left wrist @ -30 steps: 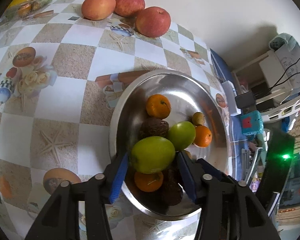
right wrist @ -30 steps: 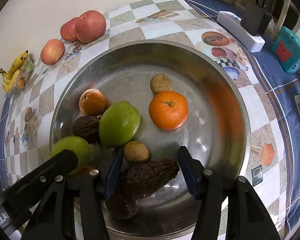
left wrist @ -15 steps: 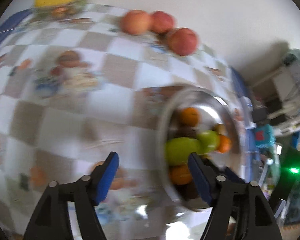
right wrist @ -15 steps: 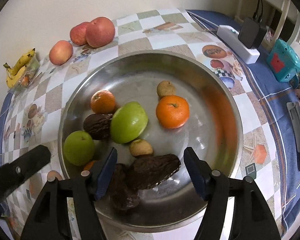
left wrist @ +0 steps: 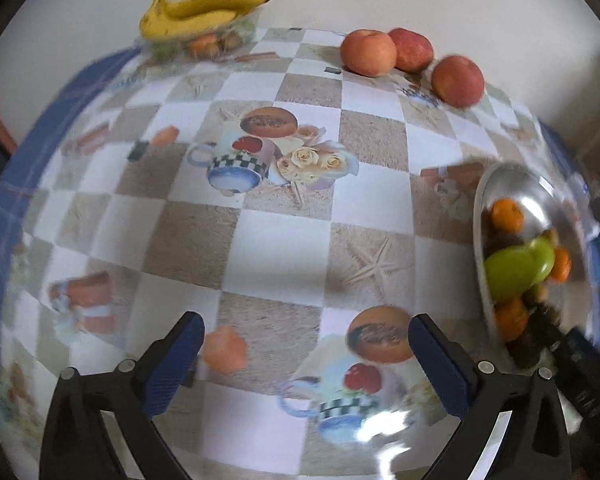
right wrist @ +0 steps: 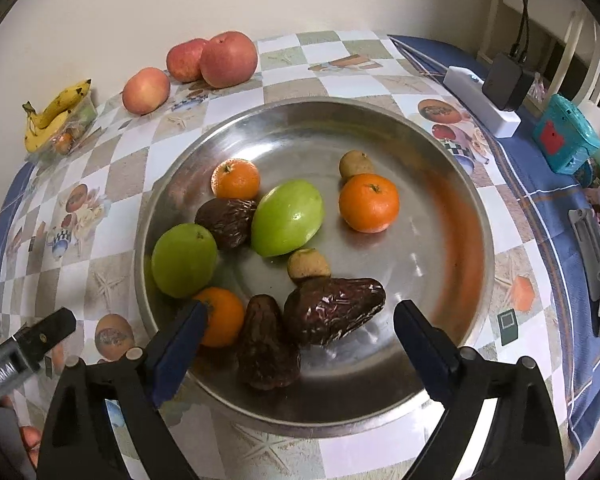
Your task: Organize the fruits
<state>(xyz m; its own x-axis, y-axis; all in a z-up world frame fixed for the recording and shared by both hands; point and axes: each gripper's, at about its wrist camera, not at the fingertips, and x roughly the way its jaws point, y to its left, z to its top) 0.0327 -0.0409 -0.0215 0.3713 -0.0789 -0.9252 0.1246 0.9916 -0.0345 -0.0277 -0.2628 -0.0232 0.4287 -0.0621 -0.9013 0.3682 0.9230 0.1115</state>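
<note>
Your right hand-held gripper (right wrist: 296,322) has just been opening and stands spread above the near side of the metal bowl (right wrist: 452,208), with a dark brown fruit (right wrist: 334,310) between its jaws but not pinched. Your left hand-held gripper (left wrist: 306,340) has also just been opening, over the bare desk (left wrist: 276,248). Farther away, three apples (right wrist: 228,58) and bananas (left wrist: 196,10) lie near the wall.

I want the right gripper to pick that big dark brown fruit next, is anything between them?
Nothing visible does. The right gripper hangs open just over the big dark brown fruit in the steel bowl; a second dark fruit and small tan fruit crowd its sides.
</note>
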